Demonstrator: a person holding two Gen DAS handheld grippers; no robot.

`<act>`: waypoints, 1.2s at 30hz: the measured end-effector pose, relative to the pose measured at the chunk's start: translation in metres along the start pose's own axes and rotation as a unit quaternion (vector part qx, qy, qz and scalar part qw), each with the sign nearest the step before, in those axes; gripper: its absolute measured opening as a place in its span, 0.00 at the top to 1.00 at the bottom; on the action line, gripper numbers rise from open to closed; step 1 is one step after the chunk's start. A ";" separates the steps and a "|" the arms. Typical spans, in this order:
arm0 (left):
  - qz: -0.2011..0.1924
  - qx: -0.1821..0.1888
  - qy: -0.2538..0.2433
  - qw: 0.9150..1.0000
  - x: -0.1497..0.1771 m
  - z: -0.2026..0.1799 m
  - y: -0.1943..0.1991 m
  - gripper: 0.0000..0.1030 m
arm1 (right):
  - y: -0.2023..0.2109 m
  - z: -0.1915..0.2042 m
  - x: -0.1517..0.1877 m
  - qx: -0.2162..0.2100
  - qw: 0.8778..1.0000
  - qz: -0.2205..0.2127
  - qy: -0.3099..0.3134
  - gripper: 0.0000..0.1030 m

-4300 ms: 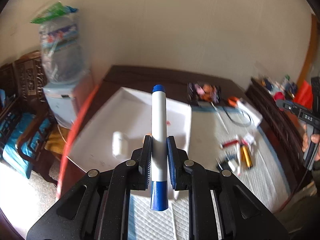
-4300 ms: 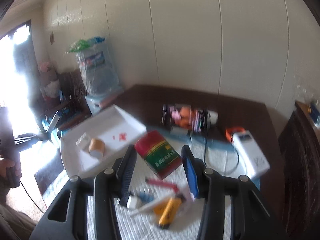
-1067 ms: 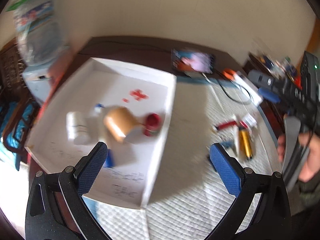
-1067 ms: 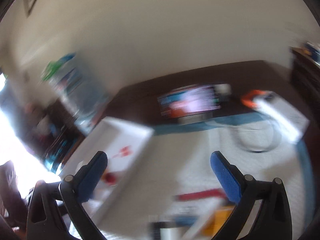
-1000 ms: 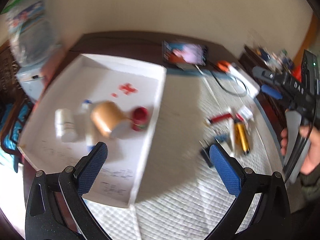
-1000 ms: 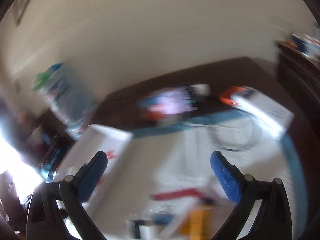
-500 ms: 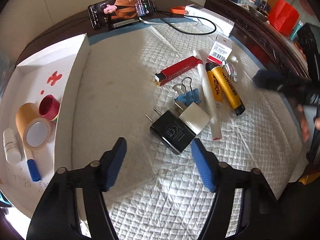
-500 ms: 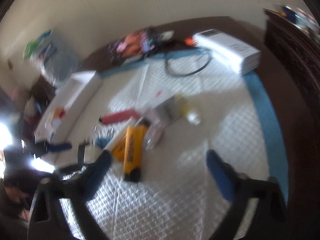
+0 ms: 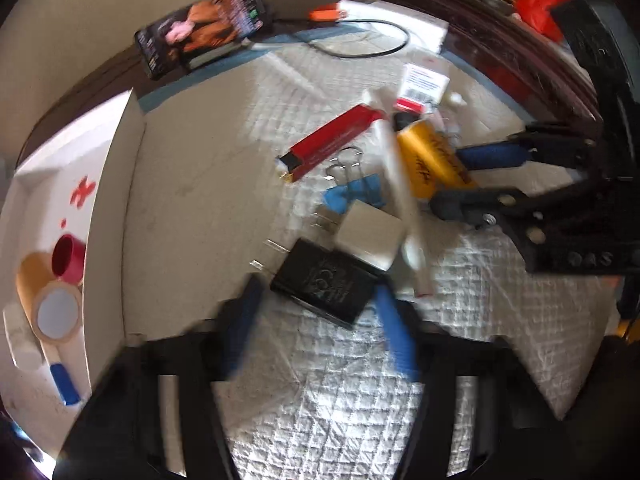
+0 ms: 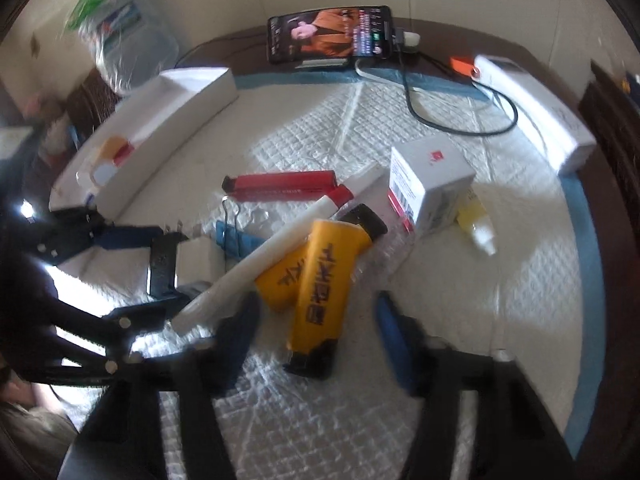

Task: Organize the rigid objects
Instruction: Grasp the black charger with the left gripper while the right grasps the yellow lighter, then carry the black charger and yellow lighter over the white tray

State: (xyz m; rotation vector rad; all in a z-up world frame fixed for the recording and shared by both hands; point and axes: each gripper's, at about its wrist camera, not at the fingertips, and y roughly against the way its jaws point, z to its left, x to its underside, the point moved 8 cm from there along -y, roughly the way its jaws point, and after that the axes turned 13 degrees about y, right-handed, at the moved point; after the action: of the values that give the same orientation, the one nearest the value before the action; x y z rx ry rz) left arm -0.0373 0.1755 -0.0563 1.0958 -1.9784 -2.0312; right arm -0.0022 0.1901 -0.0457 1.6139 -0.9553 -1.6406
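On the white quilted mat lies a pile of small items. My left gripper (image 9: 316, 312) points down over a black plug adapter (image 9: 326, 282). Its jaws are closing with the adapter between them, and a small gap still shows at the pads. The right gripper (image 10: 316, 320) straddles a yellow tube with black ends (image 10: 320, 292). Its jaws are closing too and do not touch the tube. The left wrist view shows the right gripper (image 9: 448, 180) around the yellow tube (image 9: 428, 160). The white tray (image 9: 100, 184) at the left holds a tape roll (image 9: 56, 312), a red cap (image 9: 68, 260) and a blue-capped marker (image 9: 64, 384).
Around the adapter lie a white plug (image 9: 370, 232), a blue binder clip (image 9: 356, 196), a long white stick (image 9: 400, 184), a red box (image 9: 332, 140) and a barcoded white box (image 10: 428, 184). A phone (image 10: 328, 34), a cable (image 10: 460, 120) and a power strip (image 10: 532, 108) sit at the back.
Both grippers have come down from above the tray onto the pile, and their jaws have narrowed from wide open. The left now frames the black adapter and the right the yellow tube.
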 end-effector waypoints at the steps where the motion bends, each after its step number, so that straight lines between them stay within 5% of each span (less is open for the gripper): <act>1: 0.000 0.003 0.002 1.000 0.001 0.000 0.000 0.52 | -0.001 0.001 -0.001 -0.006 1.000 0.002 -0.003 0.77; 11: -0.053 0.036 0.075 0.995 -0.002 0.020 0.050 0.52 | 0.045 -0.016 0.006 -0.027 0.996 -0.055 -0.058 0.77; 22: -0.160 0.034 0.157 0.974 -0.019 0.060 0.138 0.51 | 0.111 -0.020 -0.021 -0.039 0.983 -0.155 -0.088 0.77; 36: -0.212 0.016 0.211 0.954 -0.012 0.095 0.184 0.51 | 0.125 -0.002 -0.050 -0.068 0.978 -0.184 -0.074 0.78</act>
State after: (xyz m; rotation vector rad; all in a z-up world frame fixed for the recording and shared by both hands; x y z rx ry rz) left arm -0.1542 0.2336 0.1046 1.9106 -1.6672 -1.7202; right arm -0.0039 0.1655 0.0861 1.6642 -0.6220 -2.0510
